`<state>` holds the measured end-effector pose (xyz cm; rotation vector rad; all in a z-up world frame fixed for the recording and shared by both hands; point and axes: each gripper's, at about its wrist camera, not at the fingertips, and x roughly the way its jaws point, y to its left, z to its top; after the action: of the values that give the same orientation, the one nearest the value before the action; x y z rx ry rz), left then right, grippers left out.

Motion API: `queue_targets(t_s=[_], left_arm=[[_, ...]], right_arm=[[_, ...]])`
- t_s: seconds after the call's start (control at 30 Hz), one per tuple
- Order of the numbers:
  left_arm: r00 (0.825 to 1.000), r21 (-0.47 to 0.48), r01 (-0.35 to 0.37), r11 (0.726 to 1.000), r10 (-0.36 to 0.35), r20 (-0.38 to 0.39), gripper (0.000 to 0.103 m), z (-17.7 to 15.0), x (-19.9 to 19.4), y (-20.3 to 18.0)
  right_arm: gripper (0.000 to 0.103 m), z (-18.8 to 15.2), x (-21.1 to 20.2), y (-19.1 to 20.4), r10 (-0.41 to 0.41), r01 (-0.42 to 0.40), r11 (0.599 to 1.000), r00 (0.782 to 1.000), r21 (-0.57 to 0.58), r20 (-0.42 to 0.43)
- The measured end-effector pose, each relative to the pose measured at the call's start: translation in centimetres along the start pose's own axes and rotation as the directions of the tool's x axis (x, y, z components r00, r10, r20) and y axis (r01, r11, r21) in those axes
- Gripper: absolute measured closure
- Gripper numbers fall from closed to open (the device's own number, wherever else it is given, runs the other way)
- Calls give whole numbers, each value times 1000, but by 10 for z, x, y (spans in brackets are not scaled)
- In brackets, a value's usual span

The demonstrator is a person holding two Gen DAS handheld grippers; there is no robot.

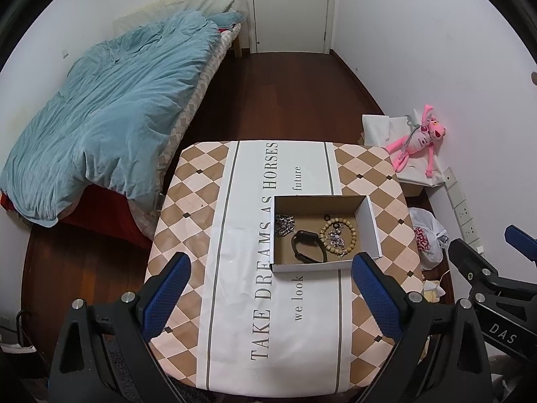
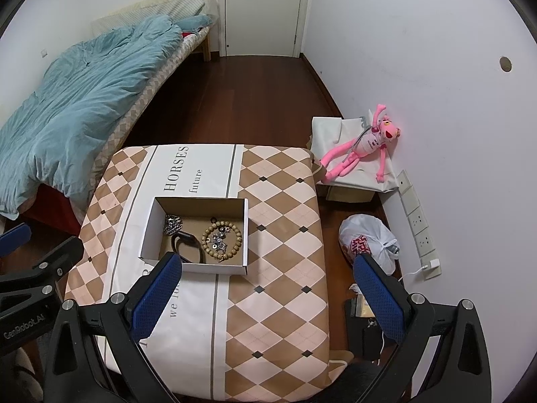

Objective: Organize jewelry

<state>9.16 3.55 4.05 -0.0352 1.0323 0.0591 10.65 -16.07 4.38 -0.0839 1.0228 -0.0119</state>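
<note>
An open white cardboard box [image 1: 373, 225] [image 2: 246, 231] stands on the table [image 1: 235, 302] [image 2: 278, 268]. Inside lie a wooden bead bracelet [image 1: 350, 235] [image 2: 236, 241], a silver chain [image 1: 284, 224] [image 2: 173, 225], a black wristband [image 1: 307, 245] [image 2: 188, 248] and a small silver piece [image 1: 335, 236] [image 2: 218, 240] within the bead ring. My left gripper [image 1: 270, 268] is open and empty, held above the table near the box's front edge. My right gripper [image 2: 265, 267] is open and empty, to the right of the box.
A bed with a blue duvet [image 1: 110, 100] [image 2: 77, 94] stands left of the table. A pink plush toy [image 1: 416, 141] [image 2: 362, 147] lies on a white box by the right wall. A white plastic bag [image 1: 428, 238] [image 2: 365, 238] sits on the floor.
</note>
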Motion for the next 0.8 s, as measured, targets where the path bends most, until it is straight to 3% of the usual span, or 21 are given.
queue_targets(t_s=[0.8], left_arm=[[1000,15,9,1000,-9,16,5,-3,-5,2]], right_arm=[[0,0,-1,-2,1,-1,1000,1000,3,4]])
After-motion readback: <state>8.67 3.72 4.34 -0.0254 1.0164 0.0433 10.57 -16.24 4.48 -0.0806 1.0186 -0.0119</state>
